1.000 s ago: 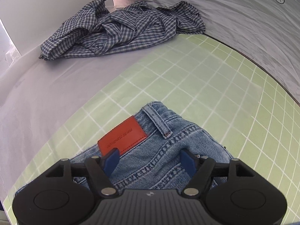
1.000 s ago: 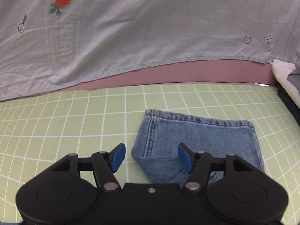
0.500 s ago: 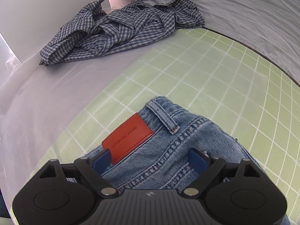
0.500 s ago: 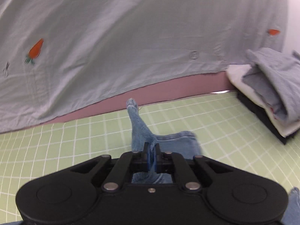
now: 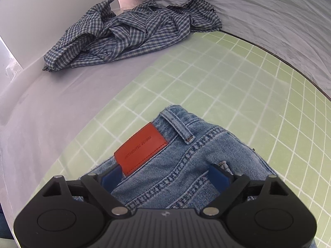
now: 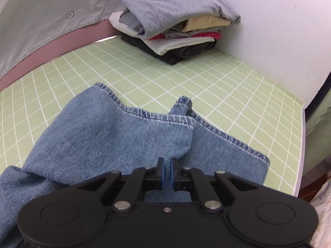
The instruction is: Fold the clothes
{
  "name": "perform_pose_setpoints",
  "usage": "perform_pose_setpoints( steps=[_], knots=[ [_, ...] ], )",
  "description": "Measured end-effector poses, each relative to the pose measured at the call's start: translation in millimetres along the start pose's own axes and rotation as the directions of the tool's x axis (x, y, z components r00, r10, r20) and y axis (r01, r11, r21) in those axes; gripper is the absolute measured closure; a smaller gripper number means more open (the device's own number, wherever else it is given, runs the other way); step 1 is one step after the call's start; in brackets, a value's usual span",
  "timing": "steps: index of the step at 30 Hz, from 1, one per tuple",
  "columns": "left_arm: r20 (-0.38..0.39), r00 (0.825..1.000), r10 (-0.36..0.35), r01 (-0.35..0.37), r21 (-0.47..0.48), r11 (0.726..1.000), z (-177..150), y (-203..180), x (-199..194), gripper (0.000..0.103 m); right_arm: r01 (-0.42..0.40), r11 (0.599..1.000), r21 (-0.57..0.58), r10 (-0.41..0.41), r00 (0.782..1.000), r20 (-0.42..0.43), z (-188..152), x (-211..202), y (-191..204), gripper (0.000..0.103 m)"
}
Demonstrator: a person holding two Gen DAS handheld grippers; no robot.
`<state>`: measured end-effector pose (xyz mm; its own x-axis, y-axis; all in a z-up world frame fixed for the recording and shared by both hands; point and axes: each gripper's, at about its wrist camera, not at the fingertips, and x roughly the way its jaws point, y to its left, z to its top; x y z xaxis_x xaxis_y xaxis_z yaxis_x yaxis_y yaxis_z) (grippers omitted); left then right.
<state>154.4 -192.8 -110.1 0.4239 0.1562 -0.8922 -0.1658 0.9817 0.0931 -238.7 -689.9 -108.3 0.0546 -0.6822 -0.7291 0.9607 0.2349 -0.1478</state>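
Note:
Blue jeans (image 5: 198, 161) with a red leather patch (image 5: 140, 148) lie on the green grid mat (image 5: 238, 78). My left gripper (image 5: 165, 177) stands open over the waistband, its blue pads on either side of the denim. In the right wrist view the leg end of the jeans (image 6: 115, 136) is lifted and draped over the lower leg. My right gripper (image 6: 167, 174) is shut on a fold of that denim, near the hem (image 6: 184, 101).
A crumpled blue checked shirt (image 5: 132, 31) lies on grey sheet beyond the mat, far left. A stack of folded clothes (image 6: 171, 18) sits at the mat's far corner by a white wall. The mat's right edge (image 6: 302, 136) drops off.
My right gripper closed on the jeans leg end, lifted it and swung right, bringing the folded stack into view. The left gripper opened wider and shifted slightly forward over the waistband.

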Motion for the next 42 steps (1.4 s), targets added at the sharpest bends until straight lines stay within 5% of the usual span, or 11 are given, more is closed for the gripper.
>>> perform_pose_setpoints(
  steps=[3,9,13,17,20,32,38,42],
  knots=[
    [0.006,1.000,-0.019,0.019,0.001,1.000,0,-2,-6,0.012,-0.025,0.998,-0.050,0.029,0.995,0.093,17,-10,21,0.064],
    [0.009,0.999,-0.035,0.035,0.010,0.999,3,-20,-7,0.012,-0.186,0.971,-0.148,0.201,0.975,0.093,51,0,82,0.049],
    [0.006,0.999,-0.046,0.046,0.032,0.998,2,-37,-3,0.012,-0.209,0.969,-0.134,0.209,0.978,-0.015,60,25,118,0.044],
    [-0.015,0.998,-0.060,0.061,0.032,0.998,4,-49,3,0.012,-0.116,0.983,-0.142,0.101,0.989,-0.105,56,50,126,0.043],
    [-0.031,0.998,-0.056,0.058,0.050,0.997,3,-58,7,0.012,-0.110,0.989,-0.099,0.093,0.983,-0.160,51,60,118,0.036],
    [-0.017,0.999,-0.034,0.035,0.068,0.997,2,-75,-2,0.010,-0.201,0.952,-0.230,0.162,0.970,-0.178,42,55,130,0.023],
    [-0.047,0.997,-0.058,0.062,0.067,0.996,-7,-86,4,0.011,-0.203,0.954,-0.220,0.164,0.970,-0.181,41,59,126,0.028],
    [-0.039,0.998,-0.055,0.058,0.087,0.994,-14,-88,4,0.031,-0.231,0.956,-0.181,0.202,0.965,-0.164,42,59,111,0.081]
  ],
)
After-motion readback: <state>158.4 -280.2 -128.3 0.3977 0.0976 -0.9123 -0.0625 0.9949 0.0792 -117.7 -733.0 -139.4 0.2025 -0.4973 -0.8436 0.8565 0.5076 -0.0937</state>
